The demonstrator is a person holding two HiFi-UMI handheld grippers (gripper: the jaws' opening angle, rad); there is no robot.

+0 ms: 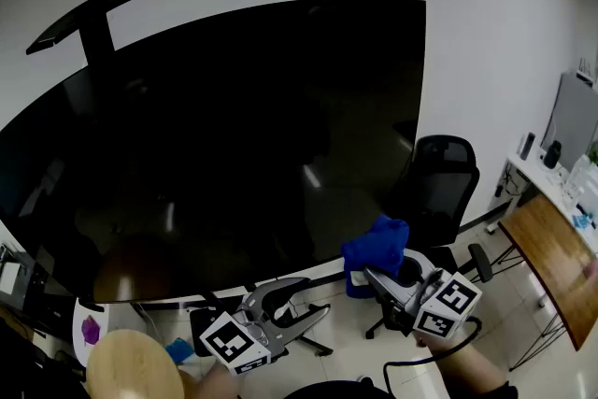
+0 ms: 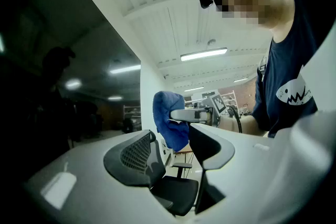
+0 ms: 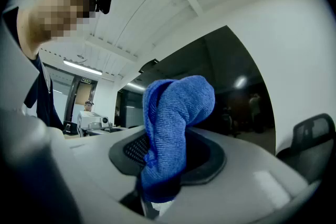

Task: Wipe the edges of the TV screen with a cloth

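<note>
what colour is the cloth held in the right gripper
The woven cloth is plain bright blue, no pattern; it shows clearest in the right gripper view.

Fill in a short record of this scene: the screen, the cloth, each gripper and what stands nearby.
Screen: large TV screen, dark
Cloth: blue cloth, bunched, by the screen's lower right corner; contact unclear
Right gripper: jaws shut on the cloth
Left gripper: jaws apart, empty
Nearby: black office chair, right of the screen
</note>
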